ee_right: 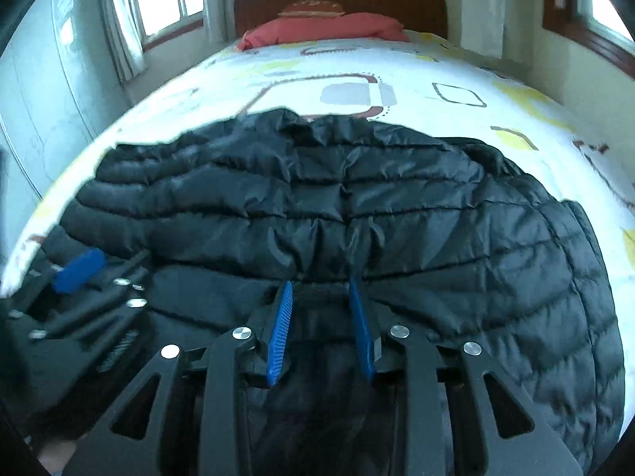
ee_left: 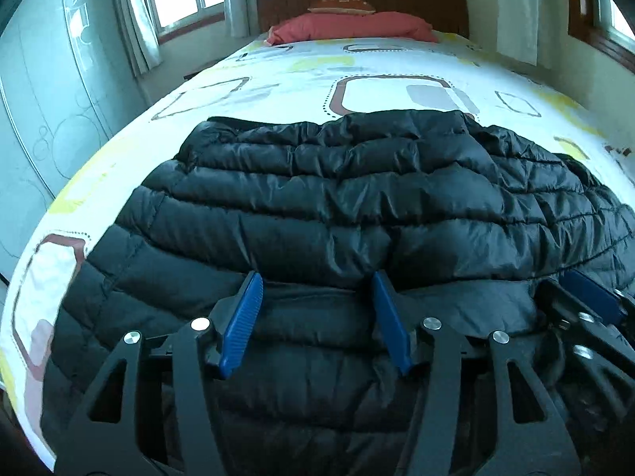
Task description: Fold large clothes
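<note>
Gripping the near hem of the black puffer jacket (ee_right: 317,206), the right gripper (ee_right: 321,289) has its blue pads set narrow, and a bunch of quilted fabric is pinched between them; the folds gather to the pads at about 12 o'clock from the fingertips. The left gripper (ee_left: 317,281) stands at middle width with the jaws closing, and the hem lies between its pads, but I judge that the pads do not press firmly on it yet, because the cloth between them looks flat and not gathered. The jacket lies spread across the foot of the bed (ee_left: 397,59), with its far edge towards 12 o'clock and one side falling to 3 o'clock in the right wrist view. In the left wrist view the other tool appears at 3 o'clock, and in the right wrist view its partner appears blurred at 9 o'clock, so the two stand near each other along the same hem. To do this step well, I think the left pads should take a thick bite of the hem, both layers if possible, before any lift. This slippery stuffed cloth can slide out of a shallow pinch. Then both hands should rise together and carry the hem towards 12 o'clock, keeping the edge straight, so that the fold lands evenly. Beyond the jacket, a red pillow (ee_left: 353,27) rests at the headboard (ee_left: 436,8).
</note>
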The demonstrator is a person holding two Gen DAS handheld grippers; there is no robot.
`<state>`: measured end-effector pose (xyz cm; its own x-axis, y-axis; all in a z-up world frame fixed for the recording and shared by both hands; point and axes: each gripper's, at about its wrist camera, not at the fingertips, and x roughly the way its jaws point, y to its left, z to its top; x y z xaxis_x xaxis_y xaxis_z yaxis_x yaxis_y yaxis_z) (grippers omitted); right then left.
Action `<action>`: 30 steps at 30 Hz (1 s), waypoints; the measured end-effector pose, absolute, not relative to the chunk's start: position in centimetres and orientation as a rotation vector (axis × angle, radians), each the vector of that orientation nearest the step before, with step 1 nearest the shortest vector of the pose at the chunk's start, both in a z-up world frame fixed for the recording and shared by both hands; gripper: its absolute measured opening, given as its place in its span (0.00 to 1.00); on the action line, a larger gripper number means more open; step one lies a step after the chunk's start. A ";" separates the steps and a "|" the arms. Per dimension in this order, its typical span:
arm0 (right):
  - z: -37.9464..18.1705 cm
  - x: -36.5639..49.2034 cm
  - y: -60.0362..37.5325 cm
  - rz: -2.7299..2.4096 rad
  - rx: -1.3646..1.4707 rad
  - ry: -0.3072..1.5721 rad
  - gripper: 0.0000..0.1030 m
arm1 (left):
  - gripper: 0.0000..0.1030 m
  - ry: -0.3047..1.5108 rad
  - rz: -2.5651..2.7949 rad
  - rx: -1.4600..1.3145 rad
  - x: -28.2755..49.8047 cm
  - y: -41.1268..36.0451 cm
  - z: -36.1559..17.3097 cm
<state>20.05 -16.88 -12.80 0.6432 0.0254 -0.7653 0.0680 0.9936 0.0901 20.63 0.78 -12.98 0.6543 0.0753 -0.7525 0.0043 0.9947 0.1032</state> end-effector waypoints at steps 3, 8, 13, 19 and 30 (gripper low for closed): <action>-13.2 19.1 -16.6 -0.039 0.087 0.867 0.30 | 0.56 0.851 0.044 0.105 20.2 1.0 -13.1; -15.4 19.7 -16.1 -0.034 0.037 0.885 0.30 | 0.55 0.849 0.045 0.103 20.1 0.6 -13.2; -16.1 19.9 -15.9 -0.027 0.045 0.887 0.30 | 0.55 0.853 0.047 0.100 20.0 0.8 -12.9; -16.1 20.7 -16.0 -0.031 0.034 0.876 0.30 | 0.56 0.864 0.014 0.045 19.6 2.4 -11.8; -16.4 20.1 -15.4 -0.039 0.025 0.861 0.30 | 0.78 0.868 0.163 -0.283 17.6 16.8 -9.1</action>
